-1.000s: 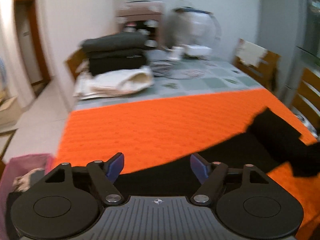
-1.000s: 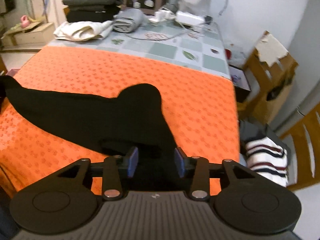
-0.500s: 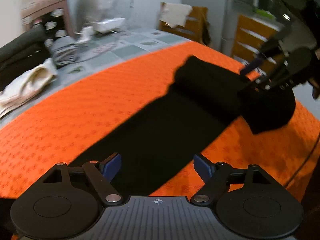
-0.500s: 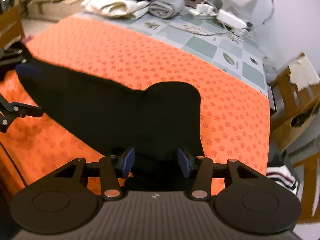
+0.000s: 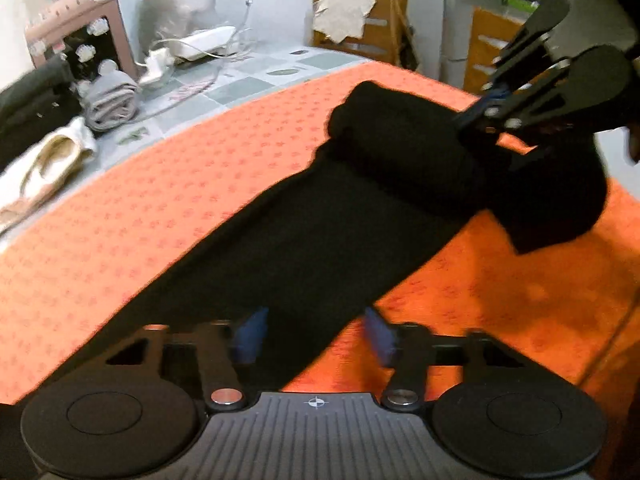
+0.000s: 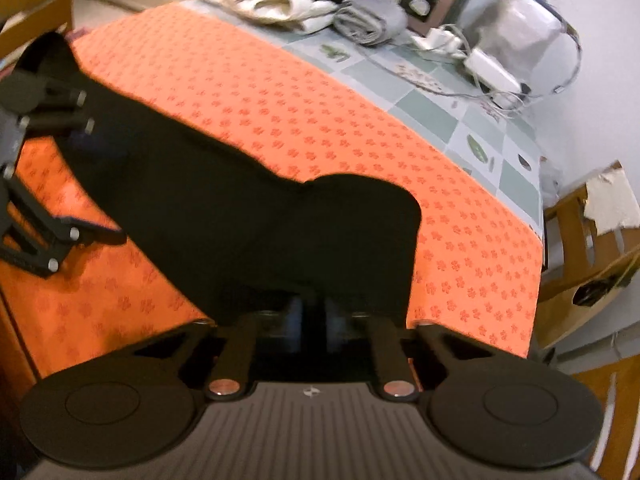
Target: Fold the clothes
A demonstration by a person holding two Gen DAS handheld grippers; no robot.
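Black garment partly doubled over on the orange cloth, a gripper at each end

A long black fabric garment [image 5: 320, 232] lies stretched across the orange flower-patterned tablecloth [image 5: 140, 208], its far end already turned back on itself in a thick fold. The right gripper [image 6: 308, 320] has its blue-padded fingers drawn close together, pinching that bunched end. The left gripper [image 5: 312, 332] stands with fingers spread to either side of the narrow near end, gripping nothing. By my reading, one fold is in hand and the long flat stretch is still to be brought over. At the back of the table sit a folded cream cloth [image 6: 272, 0], a rolled grey cloth [image 6: 368, 20] and dark folded clothes [image 5: 28, 108].
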